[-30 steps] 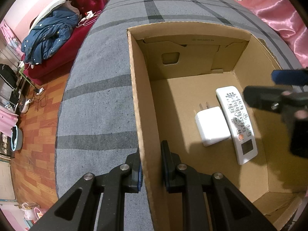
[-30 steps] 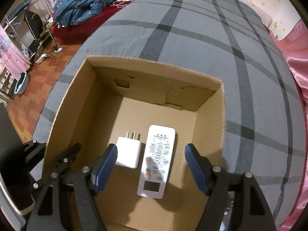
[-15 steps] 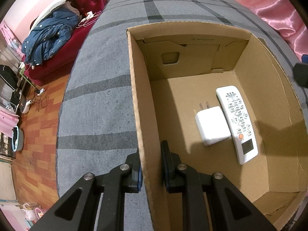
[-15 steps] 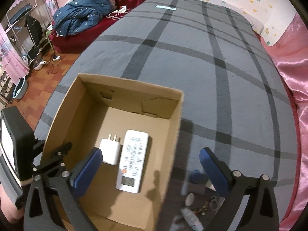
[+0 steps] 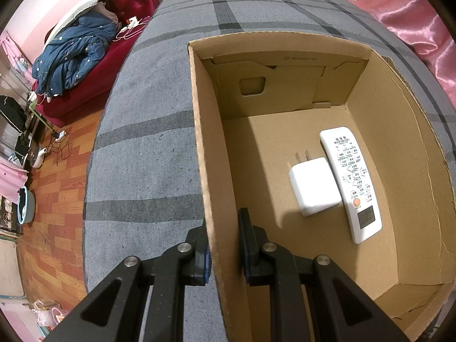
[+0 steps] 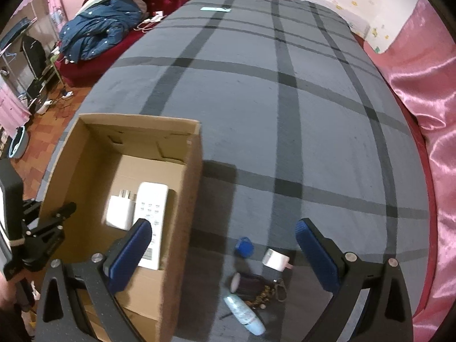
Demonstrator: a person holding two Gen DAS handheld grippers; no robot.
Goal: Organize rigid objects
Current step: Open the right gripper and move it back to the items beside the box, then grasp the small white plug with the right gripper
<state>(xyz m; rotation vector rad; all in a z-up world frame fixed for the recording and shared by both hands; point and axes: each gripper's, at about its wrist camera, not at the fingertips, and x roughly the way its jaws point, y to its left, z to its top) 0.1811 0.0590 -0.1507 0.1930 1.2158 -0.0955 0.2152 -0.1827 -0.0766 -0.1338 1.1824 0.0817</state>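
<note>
The remote control [image 6: 151, 213] is blurred, its lower end hidden behind 1 of the right gripper's fingers [image 6: 131, 245]; small dark items [image 6: 256, 287] near the bed's near edge stay unidentifiable.

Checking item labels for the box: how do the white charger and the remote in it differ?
Shape: the charger is a short, blocky square; the remote is long and slim.
Surface: the charger is plain, with two metal prongs at its far end; the remote carries rows of buttons, an orange button and a small screen.
Shared: both are white, lie flat side by side on the floor of the cardboard box.

One cardboard box [image 5: 199, 131], one remote control [image 5: 350, 182], one white charger [image 5: 312, 185], two grippers [image 5: 223, 252] [image 6: 223, 245]
</note>
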